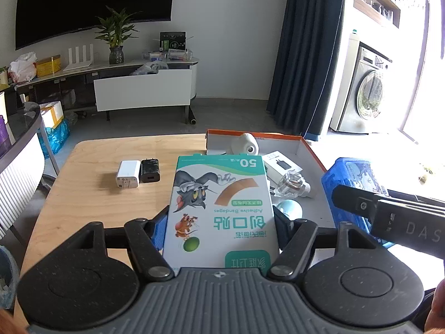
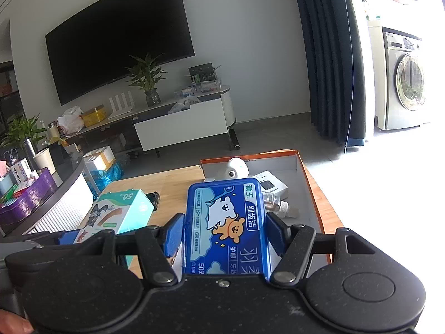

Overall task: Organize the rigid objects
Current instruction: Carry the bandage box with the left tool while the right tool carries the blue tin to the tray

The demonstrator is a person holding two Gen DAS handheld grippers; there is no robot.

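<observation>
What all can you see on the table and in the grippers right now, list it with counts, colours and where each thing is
bandage box: one, white and green, held between left gripper's fingers
floss case: one, blue, held between right gripper's fingers
chargers: two, one white, one black, side by side on the table
table: one, light wood
tray box: one, orange outside, grey inside, on table's far right
small camera: one, white, in tray's far end
adapter box: one, white, in tray
clear bottle: one, transparent, lying in tray
left gripper: one, black, blue pads
right gripper: one, black, blue pads
</observation>
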